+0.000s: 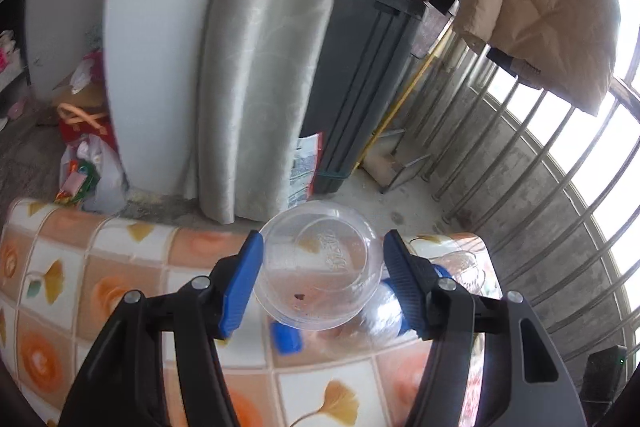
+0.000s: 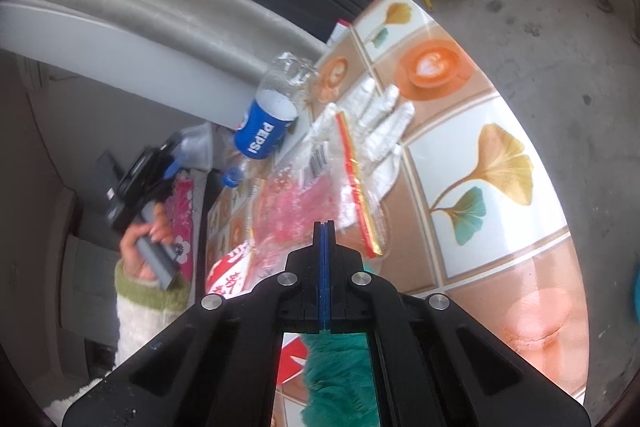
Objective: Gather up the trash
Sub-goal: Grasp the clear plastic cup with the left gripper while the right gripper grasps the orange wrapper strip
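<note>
In the left wrist view my left gripper [image 1: 323,239] is shut on a clear plastic cup [image 1: 320,267], its blue pads against the cup's two sides, just above the patterned table [image 1: 120,267]. Under the cup lies an empty Pepsi bottle [image 1: 380,315] with its blue cap [image 1: 286,341]. In the right wrist view my right gripper [image 2: 324,225] is shut, pads flush together, its tip over a clear zip bag [image 2: 344,179] with pink bits; I cannot tell if it pinches the film. A white glove [image 2: 380,123] lies under the bag. The Pepsi bottle [image 2: 264,131] lies beyond, beside the left gripper [image 2: 160,163] in a hand.
A red and white packet [image 2: 230,275] lies at the table's near edge, and a teal fuzzy cloth [image 2: 336,379] shows under my right gripper. Past the table stand a grey curtain [image 1: 256,67], a dark cabinet [image 1: 360,87], a railing [image 1: 540,167] and bags on the floor [image 1: 88,163].
</note>
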{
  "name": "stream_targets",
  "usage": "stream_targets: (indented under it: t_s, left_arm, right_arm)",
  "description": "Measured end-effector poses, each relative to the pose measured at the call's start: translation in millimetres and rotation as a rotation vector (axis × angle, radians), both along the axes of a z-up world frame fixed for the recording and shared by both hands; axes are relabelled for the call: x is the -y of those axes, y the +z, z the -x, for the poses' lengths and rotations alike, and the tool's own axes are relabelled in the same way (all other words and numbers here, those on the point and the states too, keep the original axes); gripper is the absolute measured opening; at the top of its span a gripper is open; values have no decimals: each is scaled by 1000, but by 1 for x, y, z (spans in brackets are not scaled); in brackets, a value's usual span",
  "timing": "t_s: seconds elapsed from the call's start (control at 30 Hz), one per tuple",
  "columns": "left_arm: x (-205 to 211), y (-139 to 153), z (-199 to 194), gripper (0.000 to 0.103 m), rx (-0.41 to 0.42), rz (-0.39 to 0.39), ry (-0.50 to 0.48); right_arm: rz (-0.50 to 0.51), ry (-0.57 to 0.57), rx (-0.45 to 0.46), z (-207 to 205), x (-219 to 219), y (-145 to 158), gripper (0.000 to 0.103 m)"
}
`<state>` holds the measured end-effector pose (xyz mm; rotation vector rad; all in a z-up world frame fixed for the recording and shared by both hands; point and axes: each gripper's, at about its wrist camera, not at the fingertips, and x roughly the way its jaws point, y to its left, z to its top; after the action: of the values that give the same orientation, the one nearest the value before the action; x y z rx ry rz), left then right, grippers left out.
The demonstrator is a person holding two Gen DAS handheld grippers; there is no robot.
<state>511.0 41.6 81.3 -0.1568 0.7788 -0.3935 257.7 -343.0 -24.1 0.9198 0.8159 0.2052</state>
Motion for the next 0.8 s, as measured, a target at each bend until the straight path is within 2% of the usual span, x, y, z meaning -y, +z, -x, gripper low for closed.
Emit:
stream_targets:
  t_s: [0.13, 0.33, 0.47, 0.5, 0.57, 0.6, 0.63, 0.8]
  left_arm:
    - [16, -6, -8, 60, -12, -11, -16]
    - [17, -9, -3, 60, -13, 1, -23]
    - [9, -3, 10, 60, 4, 16, -29]
    - [4, -1, 15, 60, 12, 22, -30]
    - [-4, 3, 23, 60, 21, 31, -31]
    - [-8, 4, 28, 60, 23, 37, -31]
    - [-15, 6, 35, 60, 26, 48, -30]
    - [-53, 8, 71, 60, 28, 88, -3]
  right_arm:
    - [12, 7, 34, 5, -2, 12, 0]
    - [-7, 3, 74, 15, 1, 24, 0]
    - [-8, -45, 55, 15, 8, 25, 0]
    - [-19, -54, 34, 15, 12, 22, 4]
    - [-34, -57, -9, 13, 17, 15, 20]
    - [-44, -59, -35, 11, 18, 11, 36]
    - [-53, -55, -47, 10, 19, 8, 43]
    - [-89, -35, -118, -6, 17, -4, 54]
